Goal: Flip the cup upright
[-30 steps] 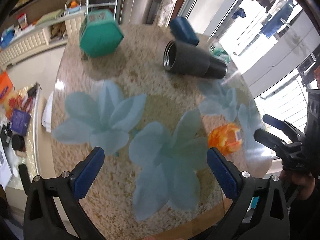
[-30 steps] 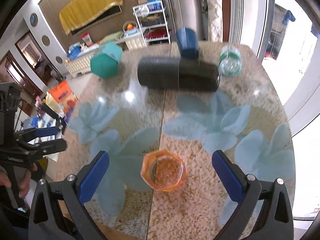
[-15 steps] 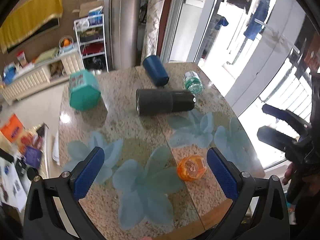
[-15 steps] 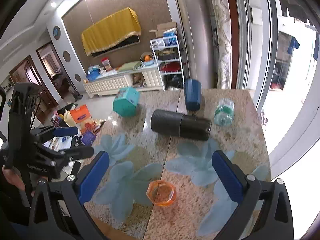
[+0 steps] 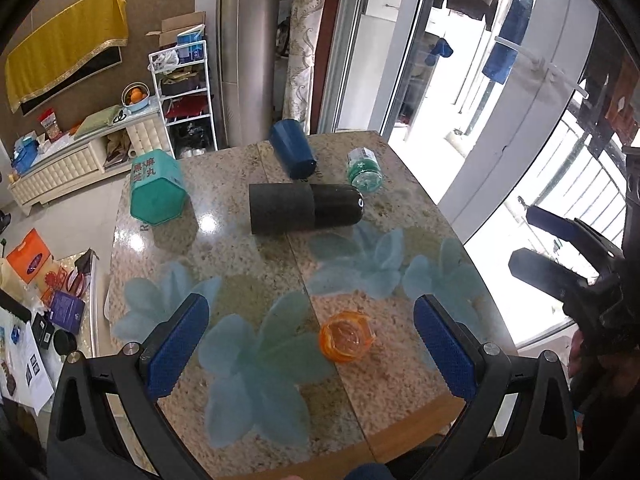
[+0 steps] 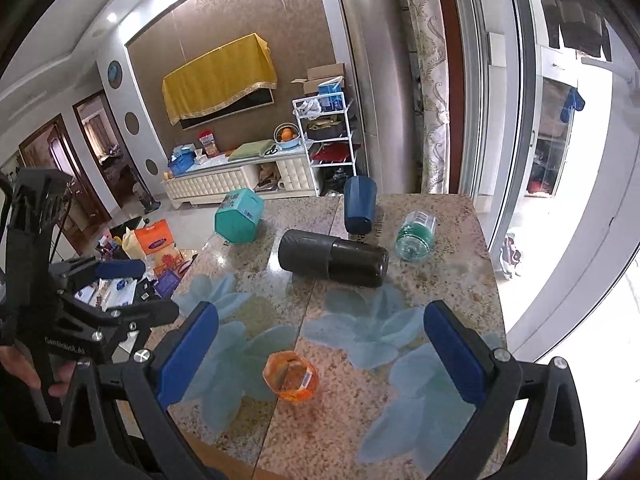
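Note:
A small orange cup stands mouth up on the granite table near its front edge; it also shows in the right wrist view. A black flask lies on its side mid-table, also in the right wrist view. A dark blue cup lies on its side behind it. My left gripper is open and empty, held high above the front of the table. My right gripper is open and empty, also high above the front.
A teal hexagonal box lies at the table's back left. A clear green bottle lies at the back right. Glass doors stand to the right. The floor on the left holds bags and boxes.
Both grippers have risen and pulled back from the table, so the objects look smaller and farther. Nothing on the table has moved. Both stayed open.

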Demonstrator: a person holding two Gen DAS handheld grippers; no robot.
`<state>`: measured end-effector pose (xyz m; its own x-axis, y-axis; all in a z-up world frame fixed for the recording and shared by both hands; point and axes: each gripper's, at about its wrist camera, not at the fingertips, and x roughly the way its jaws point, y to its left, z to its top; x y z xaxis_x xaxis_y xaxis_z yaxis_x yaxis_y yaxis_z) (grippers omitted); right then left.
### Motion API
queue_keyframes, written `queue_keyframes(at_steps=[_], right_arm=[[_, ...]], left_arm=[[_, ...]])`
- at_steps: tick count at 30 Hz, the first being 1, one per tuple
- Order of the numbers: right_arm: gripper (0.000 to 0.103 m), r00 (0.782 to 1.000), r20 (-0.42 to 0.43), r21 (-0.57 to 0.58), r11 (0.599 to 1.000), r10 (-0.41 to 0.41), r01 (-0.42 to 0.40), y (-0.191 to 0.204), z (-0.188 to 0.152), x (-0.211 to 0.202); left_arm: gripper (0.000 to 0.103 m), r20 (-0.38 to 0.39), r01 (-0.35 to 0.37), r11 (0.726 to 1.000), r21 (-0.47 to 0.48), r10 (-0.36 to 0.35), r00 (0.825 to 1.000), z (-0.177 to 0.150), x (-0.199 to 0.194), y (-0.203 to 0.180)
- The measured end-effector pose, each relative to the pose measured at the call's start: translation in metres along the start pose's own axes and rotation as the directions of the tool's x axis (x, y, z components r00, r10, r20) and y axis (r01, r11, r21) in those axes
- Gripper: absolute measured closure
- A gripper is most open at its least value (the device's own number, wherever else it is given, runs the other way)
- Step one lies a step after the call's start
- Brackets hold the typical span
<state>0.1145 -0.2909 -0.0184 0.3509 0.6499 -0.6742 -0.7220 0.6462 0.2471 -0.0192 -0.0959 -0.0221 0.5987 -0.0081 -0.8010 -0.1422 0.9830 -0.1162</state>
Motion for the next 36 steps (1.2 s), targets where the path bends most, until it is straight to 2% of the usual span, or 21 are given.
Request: queue_keyframes(at_steps=[7,13,36], right_arm=[[0.000,1.000,-0.024,-0.034,0.999,-0.009,0.008,0.011,-0.012,0.006],[0.000,0.999,-0.042,-0.064,0.998,0.006,-0.008,0.016,-0.010,0.013],[0.000,0.999,-0.045,-0.042,0.999,0.009,-0.011,0.011,-0.009,0.012]], left_arm=[[0.000,-0.014,-0.011,1.000,-0.024,0.010,1.000,-0.005,0.003,-0.001],[0.000,-0.013,-0.024,0.999,-0.038,0.024,1.000,-0.004,0.003,0.001],[0.000,-0.031,-0.021,0.999,-0.037,0.020,0.999,-0.004,0.007,0.000]])
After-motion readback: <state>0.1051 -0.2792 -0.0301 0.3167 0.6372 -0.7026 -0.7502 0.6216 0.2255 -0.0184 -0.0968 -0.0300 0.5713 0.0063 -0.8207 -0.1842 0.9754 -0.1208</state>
